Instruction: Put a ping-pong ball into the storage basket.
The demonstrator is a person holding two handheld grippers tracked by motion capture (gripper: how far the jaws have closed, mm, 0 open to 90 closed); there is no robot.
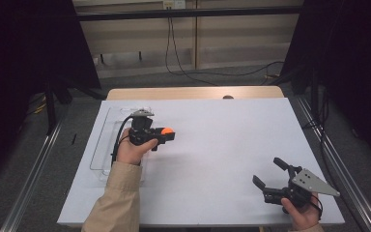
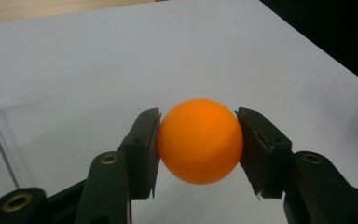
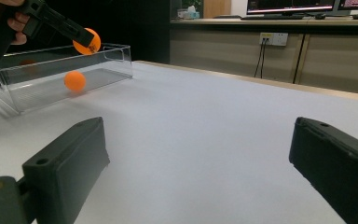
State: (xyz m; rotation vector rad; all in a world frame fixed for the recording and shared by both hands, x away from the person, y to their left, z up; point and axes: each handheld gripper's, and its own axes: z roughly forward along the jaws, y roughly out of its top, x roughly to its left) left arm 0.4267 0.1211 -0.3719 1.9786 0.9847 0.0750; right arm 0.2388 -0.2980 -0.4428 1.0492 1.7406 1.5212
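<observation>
Left gripper: clamped on an orange table-tennis ball, one black pad on each side of it, at about its widest line. In the high view the ball is held clear of the white table cover, just to the right of the clear plastic tray. The right gripper view places the held ball close above the tray's near end wall; whether it is over the inside or just outside the rim cannot be told from these pictures.

A second orange ball already lies on the tray floor.

Right gripper: jaws wide apart, holding nothing, low at the near right of the table and well apart from the tray.

Judgement — the step in hand is carrying the held ball to the tray and placing it. Recommendations:
- Keep the grip steady across the ball's middle; a smooth ball slips if the pads ride high or low.
- Bring the ball fully past the rim and lower it near the floor before opening — dropped from height, it may bounce out.
- Set it down away from the ball already there.
</observation>
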